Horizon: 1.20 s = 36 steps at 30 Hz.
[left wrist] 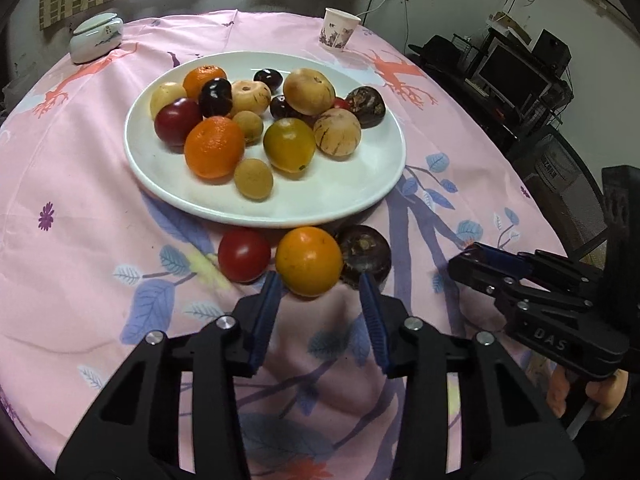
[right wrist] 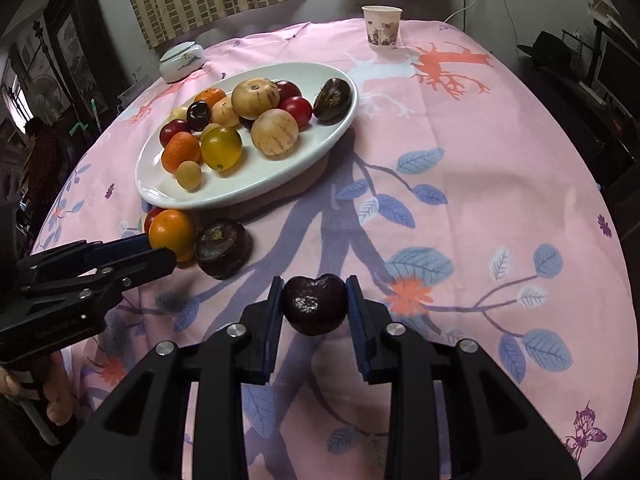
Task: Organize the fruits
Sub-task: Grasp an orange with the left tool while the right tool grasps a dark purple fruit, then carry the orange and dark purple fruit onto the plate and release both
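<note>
Spread wide, my left gripper [left wrist: 323, 284] is hovering around an orange fruit [left wrist: 309, 261] lying on the pink surface [left wrist: 80, 184] just before the white plate [left wrist: 360, 184], between a red fruit [left wrist: 244, 255] and a dark one [left wrist: 365, 254]. Seen from the right wrist, my right gripper [right wrist: 315, 304] is clamping a dark purple fruit [right wrist: 315, 305] above the cloth, well apart from the plate [right wrist: 256, 188] of fruits.

The only readable text is "DAS", in pale letters on the black body of the right gripper [left wrist: 478, 258], seen in the left wrist view. The paper cup [left wrist: 340, 29] carries a print, but no legible words.
</note>
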Tool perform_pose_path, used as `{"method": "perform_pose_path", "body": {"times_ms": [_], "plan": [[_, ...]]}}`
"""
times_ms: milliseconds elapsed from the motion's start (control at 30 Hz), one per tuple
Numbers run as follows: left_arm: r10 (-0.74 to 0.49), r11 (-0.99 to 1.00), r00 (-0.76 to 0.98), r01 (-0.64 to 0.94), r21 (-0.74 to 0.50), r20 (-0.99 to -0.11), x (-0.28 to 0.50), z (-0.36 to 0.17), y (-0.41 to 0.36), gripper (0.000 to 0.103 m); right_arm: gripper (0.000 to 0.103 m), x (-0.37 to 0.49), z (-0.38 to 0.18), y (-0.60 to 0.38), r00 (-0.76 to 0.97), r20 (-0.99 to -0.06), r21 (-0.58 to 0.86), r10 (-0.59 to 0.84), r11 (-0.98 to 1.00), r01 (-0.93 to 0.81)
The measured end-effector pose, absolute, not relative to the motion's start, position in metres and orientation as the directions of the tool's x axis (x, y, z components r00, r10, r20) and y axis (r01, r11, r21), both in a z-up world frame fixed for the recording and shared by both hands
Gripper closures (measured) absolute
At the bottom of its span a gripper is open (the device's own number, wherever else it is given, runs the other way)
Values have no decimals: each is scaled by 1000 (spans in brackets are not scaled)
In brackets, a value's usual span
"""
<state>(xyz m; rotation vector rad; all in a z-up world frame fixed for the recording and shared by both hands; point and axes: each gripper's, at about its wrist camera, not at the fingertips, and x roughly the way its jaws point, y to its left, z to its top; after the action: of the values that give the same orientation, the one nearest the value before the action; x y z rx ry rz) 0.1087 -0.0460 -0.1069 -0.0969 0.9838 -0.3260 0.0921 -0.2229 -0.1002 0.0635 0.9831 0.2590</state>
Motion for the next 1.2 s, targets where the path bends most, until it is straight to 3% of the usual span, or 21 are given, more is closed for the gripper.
{"method": "perform_pose_path", "body": {"times_ms": [500, 933, 1200], "plan": [[-288, 955, 518, 219, -201, -806, 119, -113, -56, 64, 72, 80, -98, -229, 512, -803, 229, 306, 951, -209], [-326, 944, 567, 241, -227, -756, 66, -85, -25, 65, 72, 71, -76, -189, 520, -787, 196, 332, 934, -299], [-281, 959, 626, 202, -197, -727, 84, -51, 7, 65, 72, 88, -67, -166, 502, -795, 175, 341, 921, -349]]}}
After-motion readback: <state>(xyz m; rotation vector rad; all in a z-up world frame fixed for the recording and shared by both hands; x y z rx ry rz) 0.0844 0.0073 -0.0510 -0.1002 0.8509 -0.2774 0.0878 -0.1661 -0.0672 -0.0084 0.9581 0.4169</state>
